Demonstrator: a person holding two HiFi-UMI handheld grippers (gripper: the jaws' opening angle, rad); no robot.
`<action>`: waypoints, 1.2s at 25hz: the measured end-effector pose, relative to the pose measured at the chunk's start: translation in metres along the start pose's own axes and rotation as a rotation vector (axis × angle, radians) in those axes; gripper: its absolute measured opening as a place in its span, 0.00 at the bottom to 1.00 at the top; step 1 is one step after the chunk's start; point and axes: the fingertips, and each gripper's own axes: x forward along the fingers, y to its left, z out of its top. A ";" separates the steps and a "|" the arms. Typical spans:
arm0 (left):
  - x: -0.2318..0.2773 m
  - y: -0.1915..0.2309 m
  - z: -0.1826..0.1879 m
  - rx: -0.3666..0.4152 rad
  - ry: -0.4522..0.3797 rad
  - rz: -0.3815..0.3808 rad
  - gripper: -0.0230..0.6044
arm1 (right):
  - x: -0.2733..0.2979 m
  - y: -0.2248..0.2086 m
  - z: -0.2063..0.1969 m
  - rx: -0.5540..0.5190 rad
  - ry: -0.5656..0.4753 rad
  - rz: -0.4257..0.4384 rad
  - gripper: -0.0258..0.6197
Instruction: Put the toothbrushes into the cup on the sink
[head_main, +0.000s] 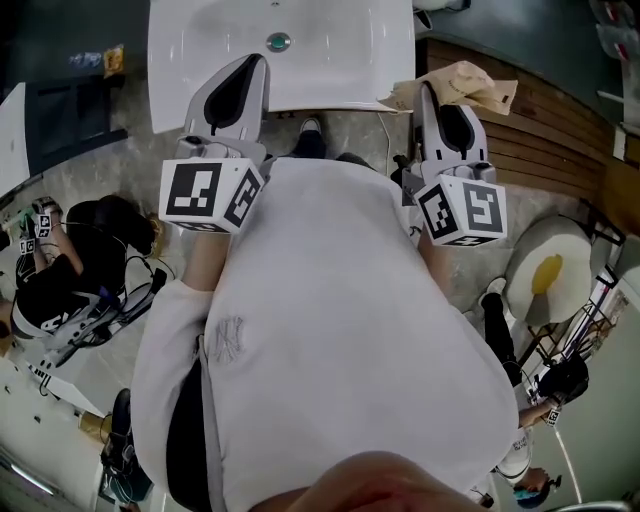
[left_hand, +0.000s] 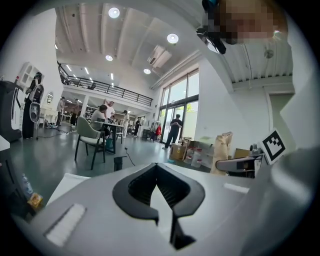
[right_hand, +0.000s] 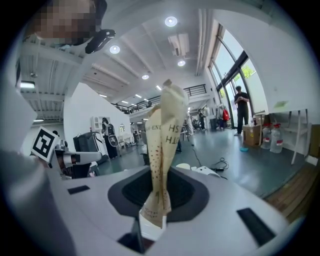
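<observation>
A white sink (head_main: 200, 60) with a round drain (head_main: 278, 42) lies at the top of the head view. My left gripper (head_main: 258, 65) reaches over the sink's front edge; in the left gripper view its jaws (left_hand: 159, 186) meet along a seam with nothing between them. To the right of the sink, my right gripper (head_main: 428, 92) is shut on a tan printed paper wrapper (head_main: 465, 85). In the right gripper view the wrapper (right_hand: 167, 130) stands up out of the clamped jaws (right_hand: 152, 220). No toothbrush and no cup shows in any view.
A brown wooden floor panel (head_main: 540, 130) lies right of the sink. A round white and yellow mat (head_main: 548, 272) is at the right. A person in black (head_main: 60, 270) crouches with gear at the left. Chairs (left_hand: 90, 137) and people stand in the hall beyond.
</observation>
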 end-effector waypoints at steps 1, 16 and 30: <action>0.004 0.003 -0.005 -0.003 0.006 -0.008 0.01 | 0.004 -0.002 -0.004 0.005 0.006 -0.011 0.14; 0.030 -0.003 -0.024 -0.030 0.073 0.000 0.01 | 0.020 -0.025 -0.022 0.039 0.074 -0.009 0.14; 0.088 -0.015 0.004 -0.017 0.015 0.076 0.01 | 0.064 -0.079 0.009 0.005 0.067 0.075 0.14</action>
